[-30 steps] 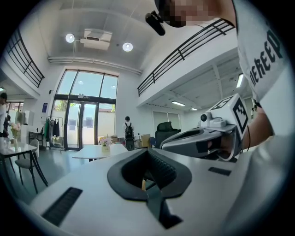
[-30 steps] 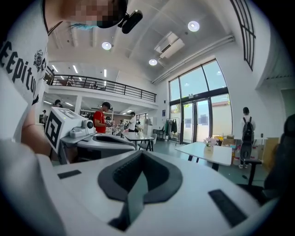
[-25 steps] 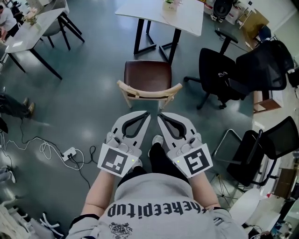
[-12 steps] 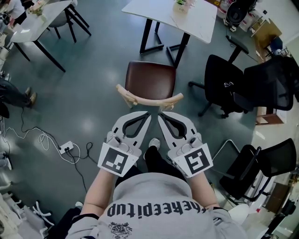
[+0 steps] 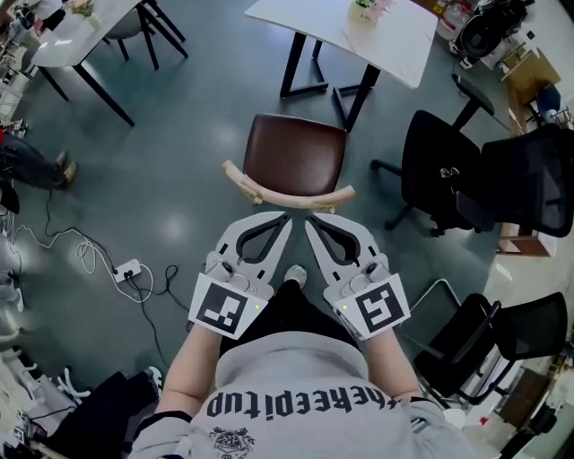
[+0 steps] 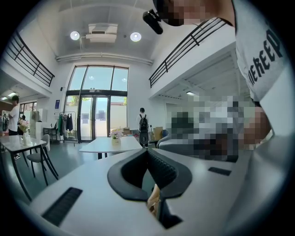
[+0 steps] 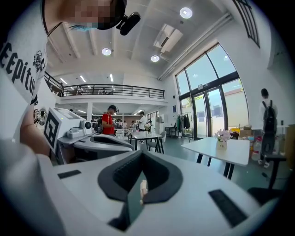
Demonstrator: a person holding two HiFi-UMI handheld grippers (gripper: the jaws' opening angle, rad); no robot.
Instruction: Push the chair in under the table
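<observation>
**Chair clear of the desk, both jaws shut just behind it**

Standing out in the open: a chair [image 5: 298, 152] with a dark brown padded seat and a pale, curved wooden backrest [image 5: 289, 194], back turned to the person. Beyond the seat, apart from it, a white-topped desk [image 5: 345, 34] on black legs, carrying a small pot of flowers [image 5: 368, 9]. Underneath it all, a smooth grey-green floor [image 5: 179, 134] with soft glare.

Just behind the backrest, the white left gripper [image 5: 284, 216] and the white right gripper [image 5: 308, 219], side by side, tips angled toward each other. Jaws of both pressed together at the tips, gripping nothing. Lower down in each gripper view, only a sliver of pale wood glimpsed through the slit. Tips just beside the backrest; actual contact not decidable from above.

Open floor between seat front and desk legs. To the right, near the chair, black office chairs [image 5: 433, 170]. To the left, bare floor, then a white power strip [image 5: 128, 268] with looping cable. Farther off, a second white desk [image 5: 85, 27] on black legs.
</observation>
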